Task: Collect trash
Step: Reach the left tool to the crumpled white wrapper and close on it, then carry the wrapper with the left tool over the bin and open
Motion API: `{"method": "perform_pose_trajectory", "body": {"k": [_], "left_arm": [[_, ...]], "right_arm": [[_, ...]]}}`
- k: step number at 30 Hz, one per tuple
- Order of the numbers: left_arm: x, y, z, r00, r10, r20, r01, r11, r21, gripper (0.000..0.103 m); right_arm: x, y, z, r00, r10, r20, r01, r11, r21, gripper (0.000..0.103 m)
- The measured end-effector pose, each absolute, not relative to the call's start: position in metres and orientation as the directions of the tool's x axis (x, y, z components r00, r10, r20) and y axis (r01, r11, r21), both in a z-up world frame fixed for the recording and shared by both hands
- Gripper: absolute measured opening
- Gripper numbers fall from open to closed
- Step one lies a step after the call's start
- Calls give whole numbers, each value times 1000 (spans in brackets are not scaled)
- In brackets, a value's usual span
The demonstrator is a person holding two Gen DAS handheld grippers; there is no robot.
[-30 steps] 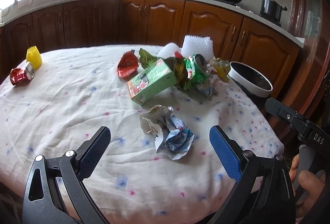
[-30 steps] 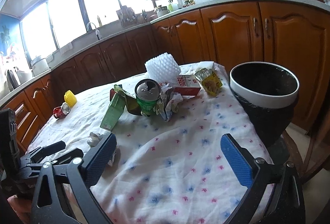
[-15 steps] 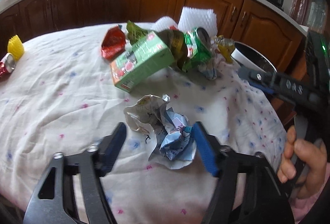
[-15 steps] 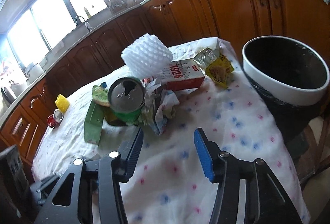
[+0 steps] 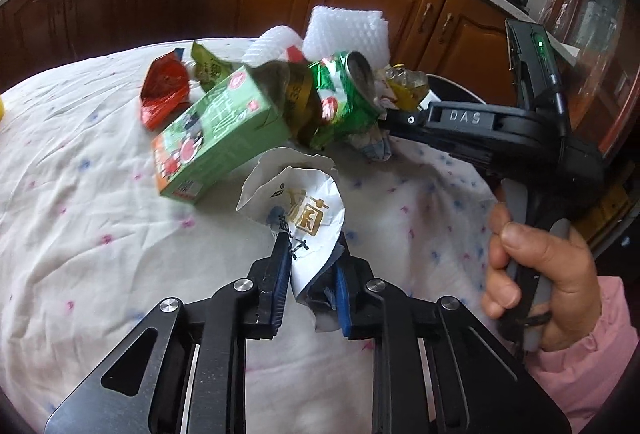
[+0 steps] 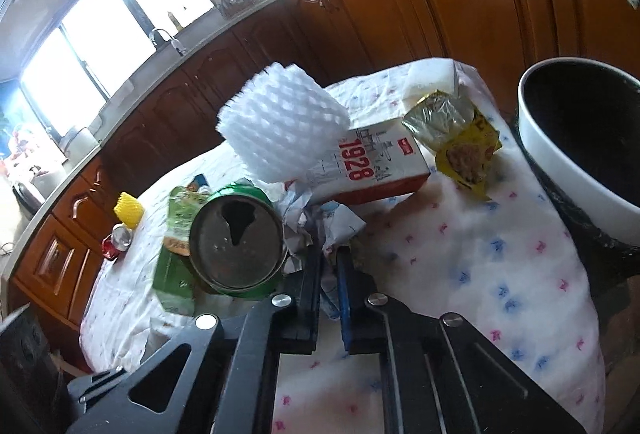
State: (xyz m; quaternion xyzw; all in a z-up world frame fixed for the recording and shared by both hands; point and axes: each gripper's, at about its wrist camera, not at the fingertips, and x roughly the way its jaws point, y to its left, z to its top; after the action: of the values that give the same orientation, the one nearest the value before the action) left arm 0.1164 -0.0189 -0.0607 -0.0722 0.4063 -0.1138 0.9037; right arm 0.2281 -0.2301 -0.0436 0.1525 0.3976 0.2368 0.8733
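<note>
So the left tongs (image 5: 310,258) are closing in on a crumpled paper wrapper (image 5: 298,210), white with gold print on it, and the blue pads are already squeezing its lower end while the rest fans out above the tips, right over the flowery cloth of the surface (image 5: 80,234). The right tongs (image 6: 329,266) are closing too, nearly pinched together, with a wad of crumpled paper (image 6: 320,222) caught between the pads; that wad sits at the near edge of the trash pile, touching the green can (image 6: 236,238), which lies on its side with its open top facing the right camera. From the left view you can see the right tongs reaching into the pile from the right, held by a hand (image 5: 536,274) in a pink sleeve. Just past the left tongs there's a green carton (image 5: 216,138) lying tilted, leaning against the can, and a red foil wrapper (image 5: 164,94) to its left. Behind the can is a white foam net sleeve (image 6: 280,126) resting on a white box with "1928" (image 6: 376,166) in red, and a yellow snack packet (image 6: 464,150) beside that. The black bin with a white rim (image 6: 560,170) stands just off the right edge of the surface. Way over at the far end there's a yellow foam net (image 6: 129,209) and a crushed red can (image 6: 116,240), well apart from everything else.
</note>
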Motion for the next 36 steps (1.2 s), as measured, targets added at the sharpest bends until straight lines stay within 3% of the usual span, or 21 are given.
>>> {"method": "perform_pose_trajectory", "body": {"k": [17, 36], "left_arm": [[129, -86, -25, 641, -408, -650, 345, 910, -231, 18], [168, -131, 15, 645, -474, -599, 396, 878, -268, 18]], "right_arm": [[180, -322, -28, 657, 477, -584, -192, 855, 482, 7], [186, -386, -5, 746, 411, -523, -139, 865, 482, 7]]}}
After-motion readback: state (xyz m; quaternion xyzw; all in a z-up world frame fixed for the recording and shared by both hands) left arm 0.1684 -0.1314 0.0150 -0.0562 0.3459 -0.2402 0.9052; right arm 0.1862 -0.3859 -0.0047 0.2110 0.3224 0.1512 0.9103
